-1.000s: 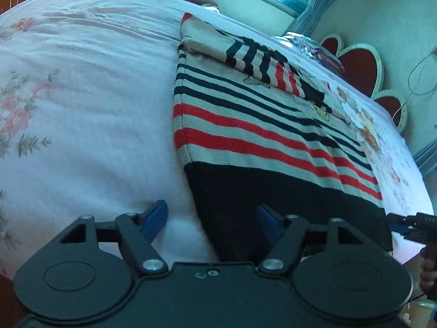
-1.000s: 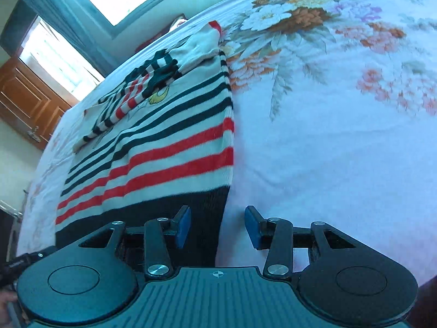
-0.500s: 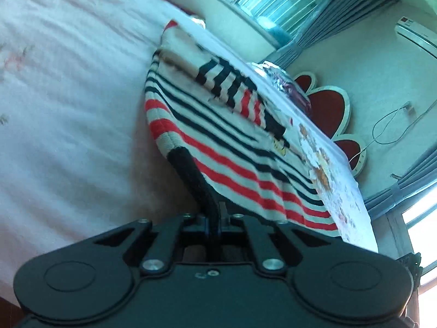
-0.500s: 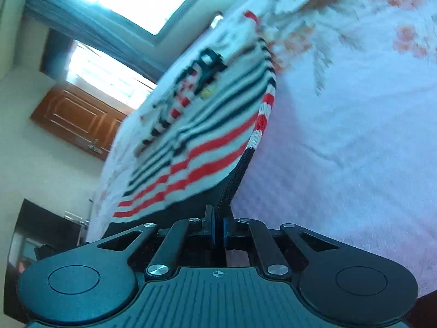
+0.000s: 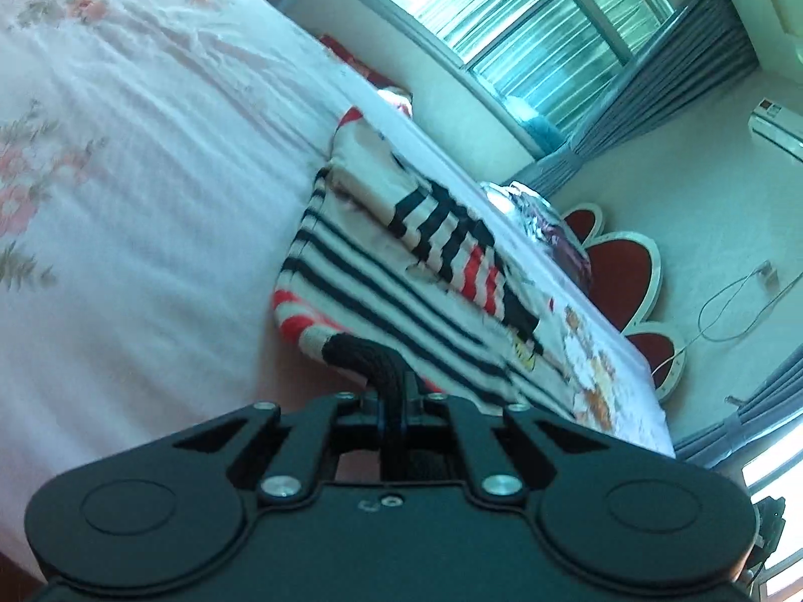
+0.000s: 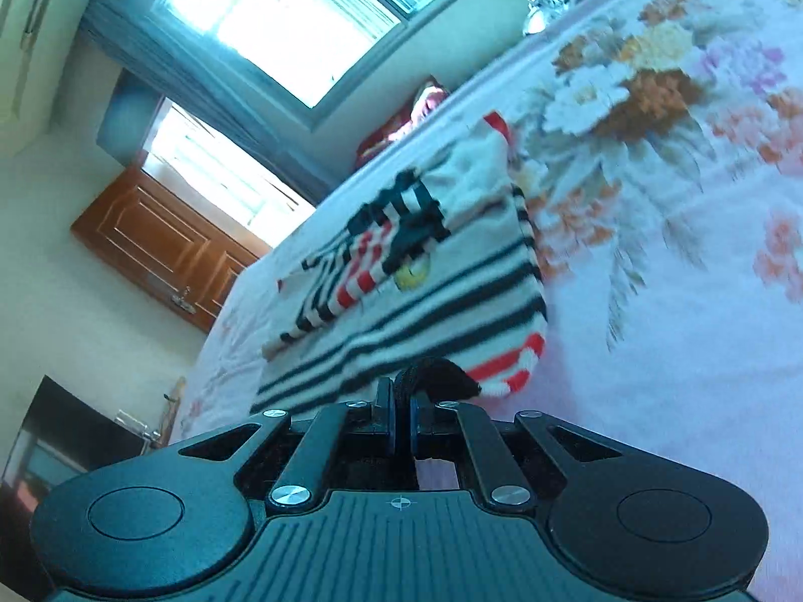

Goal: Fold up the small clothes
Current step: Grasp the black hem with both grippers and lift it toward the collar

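Observation:
A small striped sweater (image 5: 401, 271), white with black and red stripes and a black hem, lies on the bed with its sleeves folded across the chest. It also shows in the right wrist view (image 6: 451, 271). My left gripper (image 5: 399, 401) is shut on the black hem (image 5: 366, 356) at its left corner. My right gripper (image 6: 400, 411) is shut on the black hem (image 6: 436, 376) at its right corner. Both hold the hem lifted off the bed and curled over toward the collar, so the lower stripes fold under.
The bed has a white floral sheet (image 5: 125, 200) with a large flower print (image 6: 642, 85) on the right side. A red heart-shaped headboard (image 5: 622, 271) stands at the right, with shiny bags (image 5: 542, 215) near it. A window (image 6: 281, 15) and a wooden door (image 6: 165, 246) lie beyond the bed.
Both grippers shut on the black hem, then lifted it and carried it forward toward the collar. The lower sweater now curls over itself.

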Demonstrator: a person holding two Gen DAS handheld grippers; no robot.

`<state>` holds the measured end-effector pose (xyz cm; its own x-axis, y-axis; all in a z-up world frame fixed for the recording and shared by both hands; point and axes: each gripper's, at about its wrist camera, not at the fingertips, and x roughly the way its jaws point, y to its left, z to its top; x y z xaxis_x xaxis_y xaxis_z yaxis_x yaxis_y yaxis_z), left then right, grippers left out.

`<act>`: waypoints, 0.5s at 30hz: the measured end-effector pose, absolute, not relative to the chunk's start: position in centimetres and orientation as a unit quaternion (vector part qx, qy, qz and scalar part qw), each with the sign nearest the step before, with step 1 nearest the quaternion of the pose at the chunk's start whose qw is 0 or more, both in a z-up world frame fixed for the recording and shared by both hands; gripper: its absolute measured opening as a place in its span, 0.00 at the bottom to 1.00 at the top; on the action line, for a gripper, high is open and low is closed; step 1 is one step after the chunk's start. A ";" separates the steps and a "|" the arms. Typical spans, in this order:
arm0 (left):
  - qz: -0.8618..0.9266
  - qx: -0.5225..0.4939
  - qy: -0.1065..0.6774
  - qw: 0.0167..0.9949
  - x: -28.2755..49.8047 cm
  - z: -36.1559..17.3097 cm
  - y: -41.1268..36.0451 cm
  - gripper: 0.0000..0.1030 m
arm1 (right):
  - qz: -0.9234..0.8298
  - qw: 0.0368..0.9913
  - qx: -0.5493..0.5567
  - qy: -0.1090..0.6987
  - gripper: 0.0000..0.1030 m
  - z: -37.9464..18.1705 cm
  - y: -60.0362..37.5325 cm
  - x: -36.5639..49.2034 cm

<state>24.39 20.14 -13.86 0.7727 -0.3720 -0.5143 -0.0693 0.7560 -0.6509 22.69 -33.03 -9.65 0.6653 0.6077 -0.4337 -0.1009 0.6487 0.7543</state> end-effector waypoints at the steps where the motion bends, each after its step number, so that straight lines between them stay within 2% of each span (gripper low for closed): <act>1: -0.091 -0.343 0.312 0.881 25.5 -13.0 20.2 0.04 | 0.214 0.841 0.361 0.342 0.04 -8.9 -33.0 23.7; 9: -0.115 -0.333 0.277 0.894 39.9 -8.4 20.1 0.04 | 0.192 0.852 0.373 0.312 0.04 -4.5 -33.0 37.5; 15: -0.111 -0.329 0.324 0.880 51.8 -10.6 20.2 0.04 | 0.155 0.835 0.394 0.352 0.04 -6.3 -32.1 49.5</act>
